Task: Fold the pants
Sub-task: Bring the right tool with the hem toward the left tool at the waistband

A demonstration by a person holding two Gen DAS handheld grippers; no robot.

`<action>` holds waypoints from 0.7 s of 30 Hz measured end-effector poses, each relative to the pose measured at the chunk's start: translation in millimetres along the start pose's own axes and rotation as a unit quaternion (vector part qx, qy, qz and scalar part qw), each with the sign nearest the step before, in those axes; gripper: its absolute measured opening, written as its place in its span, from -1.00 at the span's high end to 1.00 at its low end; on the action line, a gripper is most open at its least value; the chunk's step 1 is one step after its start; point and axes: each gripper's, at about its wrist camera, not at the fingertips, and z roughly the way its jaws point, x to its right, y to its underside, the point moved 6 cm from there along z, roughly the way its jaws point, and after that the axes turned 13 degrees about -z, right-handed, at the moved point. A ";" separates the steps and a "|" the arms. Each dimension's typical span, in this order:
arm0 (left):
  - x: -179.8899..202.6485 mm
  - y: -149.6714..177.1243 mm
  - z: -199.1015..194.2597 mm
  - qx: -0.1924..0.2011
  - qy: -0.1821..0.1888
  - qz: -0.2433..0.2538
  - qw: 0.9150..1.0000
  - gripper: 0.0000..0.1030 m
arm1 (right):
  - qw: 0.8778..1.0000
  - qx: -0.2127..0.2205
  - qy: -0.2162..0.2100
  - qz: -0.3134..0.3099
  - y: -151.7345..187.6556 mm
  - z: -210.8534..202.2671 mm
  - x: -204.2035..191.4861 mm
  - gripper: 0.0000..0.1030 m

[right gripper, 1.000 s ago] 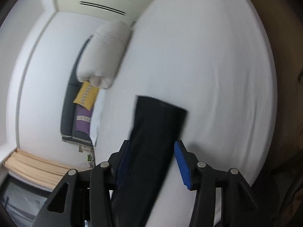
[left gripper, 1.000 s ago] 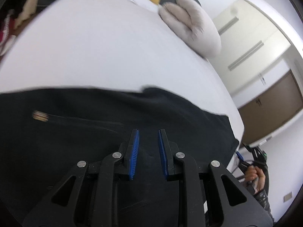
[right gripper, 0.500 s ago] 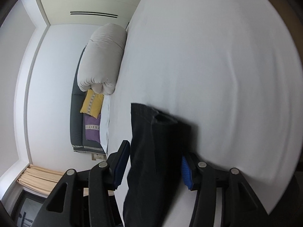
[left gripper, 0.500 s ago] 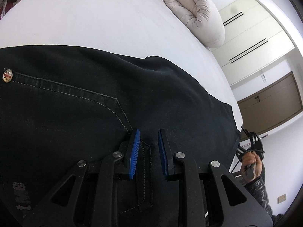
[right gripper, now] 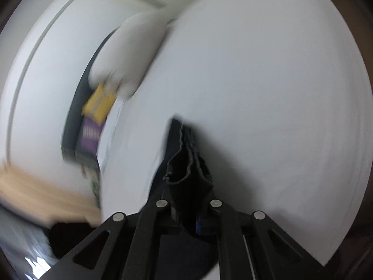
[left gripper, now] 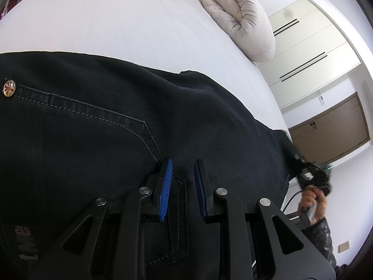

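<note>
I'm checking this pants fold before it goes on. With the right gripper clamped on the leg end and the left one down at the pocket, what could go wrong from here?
1. The right gripper, whose jaws have just been closing, pinches a bunched leg end; an inner layer may slip free and the hem land uneven.
2. The left gripper has a narrow gap over the pants near the pocket seam; if it isn't gripping cloth, the waist may drag across the bed.

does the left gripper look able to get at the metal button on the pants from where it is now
Probably yes. The metal button lies uncovered on the black pants, off to the left of the left gripper, with only flat fabric between them. The fingers stand narrowly apart with nothing clamped, so it looks free to move.
</note>
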 end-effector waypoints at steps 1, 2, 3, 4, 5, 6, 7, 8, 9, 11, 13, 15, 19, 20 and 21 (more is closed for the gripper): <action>0.1 -0.5 -0.6 0.002 0.000 0.001 1.000 0.62 | 0.999 -0.008 0.002 -0.051 5.0 0.6 -28.0 0.84; 2.8 -2.7 -1.7 0.003 0.000 0.000 1.000 0.62 | 0.995 -0.016 0.001 -0.100 12.3 1.0 -54.9 0.84; 2.8 -2.2 -2.9 0.005 0.002 -0.002 1.000 0.62 | 0.987 -0.029 -0.003 -0.159 27.3 3.5 -90.0 0.85; 2.9 -3.6 -4.5 0.005 0.004 -0.004 1.000 0.62 | 0.977 -0.041 -0.002 -0.209 43.2 6.8 -116.4 0.85; -0.4 -4.2 -6.7 0.004 0.005 -0.009 1.000 0.62 | 0.965 -0.051 0.002 -0.259 60.7 11.3 -138.7 0.85; -2.3 -3.3 -10.6 0.003 0.005 -0.012 1.000 0.62 | 0.941 -0.068 0.015 -0.330 88.9 20.8 -164.3 0.85; -2.7 -2.7 -13.9 0.002 0.002 -0.015 1.000 0.61 | 0.925 -0.082 0.024 -0.369 108.9 29.5 -176.6 0.85; -0.8 -2.2 -15.4 0.001 -0.002 -0.017 1.000 0.60 | 0.910 -0.097 0.034 -0.401 126.9 38.7 -183.8 0.85; 2.1 -1.4 -17.3 -0.002 -0.003 -0.017 1.000 0.53 | 0.892 -0.112 0.050 -0.435 146.4 50.5 -187.7 0.85; 7.6 0.0 -20.7 -0.007 0.005 -0.023 1.000 0.19 | 0.861 -0.124 0.095 -0.483 171.3 66.8 -183.7 0.85; 16.3 -0.4 -26.9 -0.003 0.023 -0.030 0.999 -0.42 | 0.860 -0.118 0.101 -0.487 174.8 67.1 -180.0 0.84; 24.9 -1.4 -27.1 -0.003 0.035 -0.043 0.998 -0.64 | 0.860 -0.114 0.104 -0.486 170.1 63.6 -179.7 0.85; 49.1 -0.9 -6.4 -0.050 0.066 -0.067 0.994 -0.69 | 0.849 -0.083 0.114 -0.509 164.9 47.6 -195.7 0.85; 58.5 -0.7 1.5 -0.068 0.072 -0.069 0.993 -0.69 | 0.845 -0.075 0.114 -0.516 166.1 43.5 -200.7 0.85; 67.8 -2.1 8.1 -0.082 0.075 -0.068 0.991 -0.69 | 0.842 -0.066 0.112 -0.524 168.6 37.8 -208.6 0.84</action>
